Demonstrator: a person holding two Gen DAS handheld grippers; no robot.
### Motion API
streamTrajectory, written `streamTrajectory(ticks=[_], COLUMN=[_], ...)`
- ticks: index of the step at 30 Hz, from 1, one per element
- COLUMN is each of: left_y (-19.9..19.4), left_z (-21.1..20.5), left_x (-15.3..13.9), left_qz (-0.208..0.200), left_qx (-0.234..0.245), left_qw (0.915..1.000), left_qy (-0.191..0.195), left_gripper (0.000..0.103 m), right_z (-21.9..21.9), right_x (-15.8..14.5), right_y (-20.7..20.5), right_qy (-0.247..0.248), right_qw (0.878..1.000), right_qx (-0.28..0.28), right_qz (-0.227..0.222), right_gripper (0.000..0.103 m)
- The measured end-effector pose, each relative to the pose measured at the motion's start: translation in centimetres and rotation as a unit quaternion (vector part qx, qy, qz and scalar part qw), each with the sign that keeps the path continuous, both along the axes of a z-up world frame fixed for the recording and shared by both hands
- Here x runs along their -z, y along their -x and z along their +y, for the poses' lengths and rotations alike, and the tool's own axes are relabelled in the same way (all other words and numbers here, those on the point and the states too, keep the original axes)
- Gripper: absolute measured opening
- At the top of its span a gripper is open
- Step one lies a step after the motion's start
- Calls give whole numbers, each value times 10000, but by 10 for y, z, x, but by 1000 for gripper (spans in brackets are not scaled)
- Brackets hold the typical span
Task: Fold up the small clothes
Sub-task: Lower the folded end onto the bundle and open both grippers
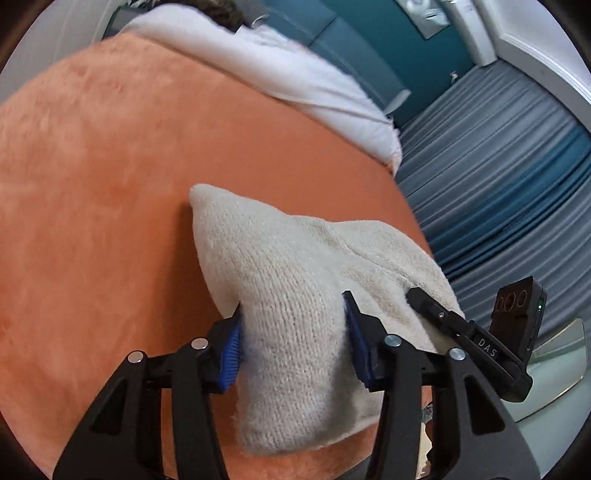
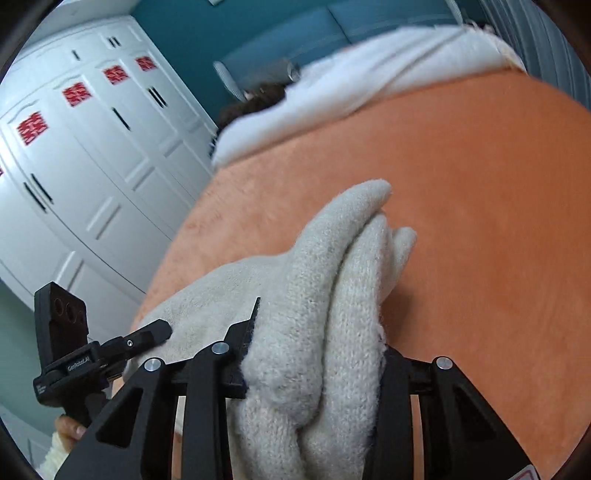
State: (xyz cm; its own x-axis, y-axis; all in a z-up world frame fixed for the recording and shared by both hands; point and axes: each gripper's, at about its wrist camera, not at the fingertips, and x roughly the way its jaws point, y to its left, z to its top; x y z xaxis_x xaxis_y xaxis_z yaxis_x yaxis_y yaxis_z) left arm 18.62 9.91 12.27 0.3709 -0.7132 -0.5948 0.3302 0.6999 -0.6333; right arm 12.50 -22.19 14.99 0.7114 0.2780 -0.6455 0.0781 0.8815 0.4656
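While both grippers pinch the cream knitted woollen garment over the orange plush blanket, left gripper and right gripper clamp thick bunches; uneven pulling could slip layers, skewing the fold.

Home bedroom: bed w/ orange fleece blanket, white bedding at far end, white panelled wardrobe, teal wall, grey curtains.
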Motion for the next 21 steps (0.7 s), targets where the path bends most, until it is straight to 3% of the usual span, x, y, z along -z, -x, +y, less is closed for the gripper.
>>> streamTrajectory(ticks=[2,3,4,6,8,10,13,15,18,19,21], left_y=[-2,-4,-4,0,17,31,43,44,45,45,54], left_z=[-5,-10,-16,-25,-26,-29,-37,-46,-52,-53,-56], left_x=[8,20,35,65,67,59,48,52,66,70,68], left_qz=[20,68,158,426,318,78,-184,-97,74,108,-26], left_qx=[15,9,-10,-93,-81,-74,-115,-96,-137,-142,-144], left_qw=[9998,9991,9972,9889,9872,9816,9731,9684,9608,9594,9553], left_qy=[-184,-416,-729,-1419,-1558,-1906,-2292,-2491,-2766,-2815,-2952], left_gripper=[53,54,53,50,54,58,65,65,65,65,65], right_z=[-9,-14,-19,-30,-38,-28,3,20,25,21,16], right_x=[12,34,58,109,98,63,30,38,96,102,81], right_y=[2,-2,-7,-14,6,25,42,38,22,24,36], right_qy=[26,48,86,350,-116,297,805,1115,1695,1521,1141], right_qw=[10000,9994,9975,9823,9886,9924,9952,9919,9722,9741,9837], right_qx=[59,112,179,506,703,796,347,20,-30,41,256], right_qz=[67,318,672,1771,1325,885,437,612,1614,1671,1368], right_gripper=[41,44,47,44,45,44,43,42,34,34,33])
